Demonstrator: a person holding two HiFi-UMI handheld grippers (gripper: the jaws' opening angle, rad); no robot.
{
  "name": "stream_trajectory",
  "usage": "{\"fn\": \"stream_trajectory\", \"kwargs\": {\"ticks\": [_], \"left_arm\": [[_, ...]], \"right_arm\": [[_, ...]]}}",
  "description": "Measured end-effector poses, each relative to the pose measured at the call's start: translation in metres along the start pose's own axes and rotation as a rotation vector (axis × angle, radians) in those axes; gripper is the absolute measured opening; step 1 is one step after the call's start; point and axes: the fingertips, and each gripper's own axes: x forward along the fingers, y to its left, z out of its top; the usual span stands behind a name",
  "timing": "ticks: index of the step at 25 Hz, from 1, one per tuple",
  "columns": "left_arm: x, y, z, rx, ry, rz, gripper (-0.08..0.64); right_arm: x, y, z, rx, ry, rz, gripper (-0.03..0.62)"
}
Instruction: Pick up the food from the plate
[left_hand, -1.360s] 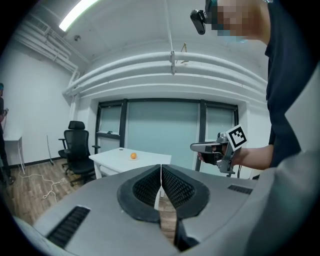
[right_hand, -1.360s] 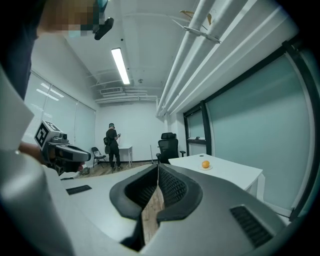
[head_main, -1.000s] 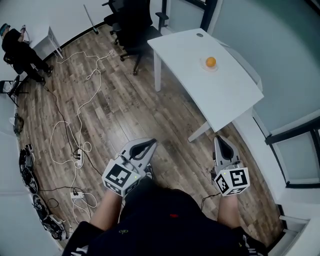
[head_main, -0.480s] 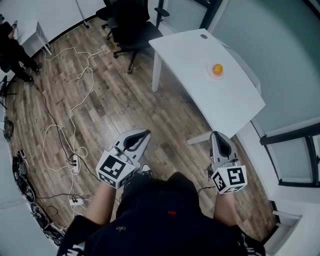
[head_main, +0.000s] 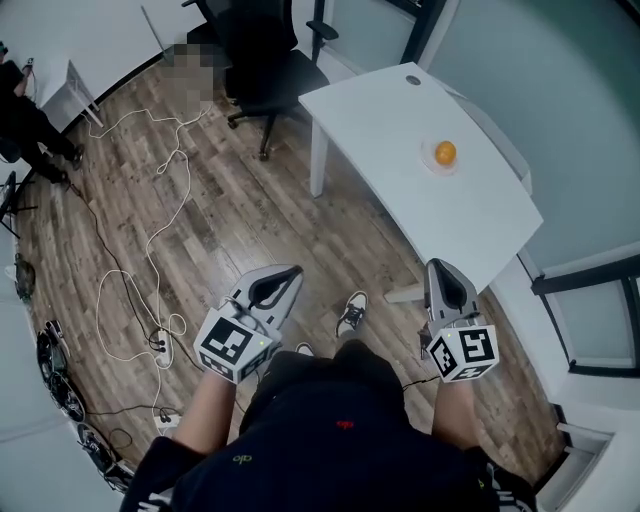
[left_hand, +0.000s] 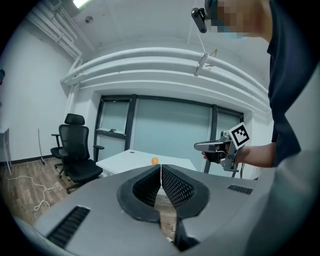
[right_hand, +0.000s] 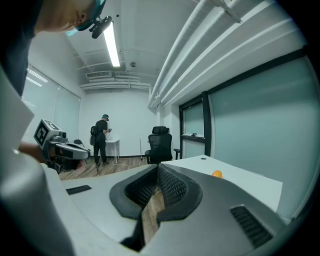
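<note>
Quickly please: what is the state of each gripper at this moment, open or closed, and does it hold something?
Left gripper: closed, jaws together, holding nothing.
Right gripper: closed, jaws together, holding nothing.

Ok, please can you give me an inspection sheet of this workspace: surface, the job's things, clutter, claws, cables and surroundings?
Surface: white table, mostly bare.
Job's things: orange food sits on a small plate near the table's wall-side edge; not picked up yet.
Clutter: only a round cable port on the table.
Claws: left claw and right claw both shut, empty, held over the floor short of the table.
Cables: white cables loop across the wood floor to a power strip.
Surroundings: black office chair beside the table; a person stands far off by a second white desk.
</note>
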Motion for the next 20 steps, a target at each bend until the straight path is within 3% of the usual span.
{"fn": "stream_trajectory", "kwargs": {"ticks": [10, 20], "left_arm": [[0.113, 0.060, 0.039, 0.022, 0.013, 0.024, 0.023], [0.299, 0.082, 0.073, 0.032, 0.045, -0.013, 0.023]], "right_arm": [[0.106, -0.093, 0.031, -0.001, -0.038, 0.027, 0.025], [0.171, -0.267, 0.019, 0.053, -0.012, -0.076, 0.025]]}}
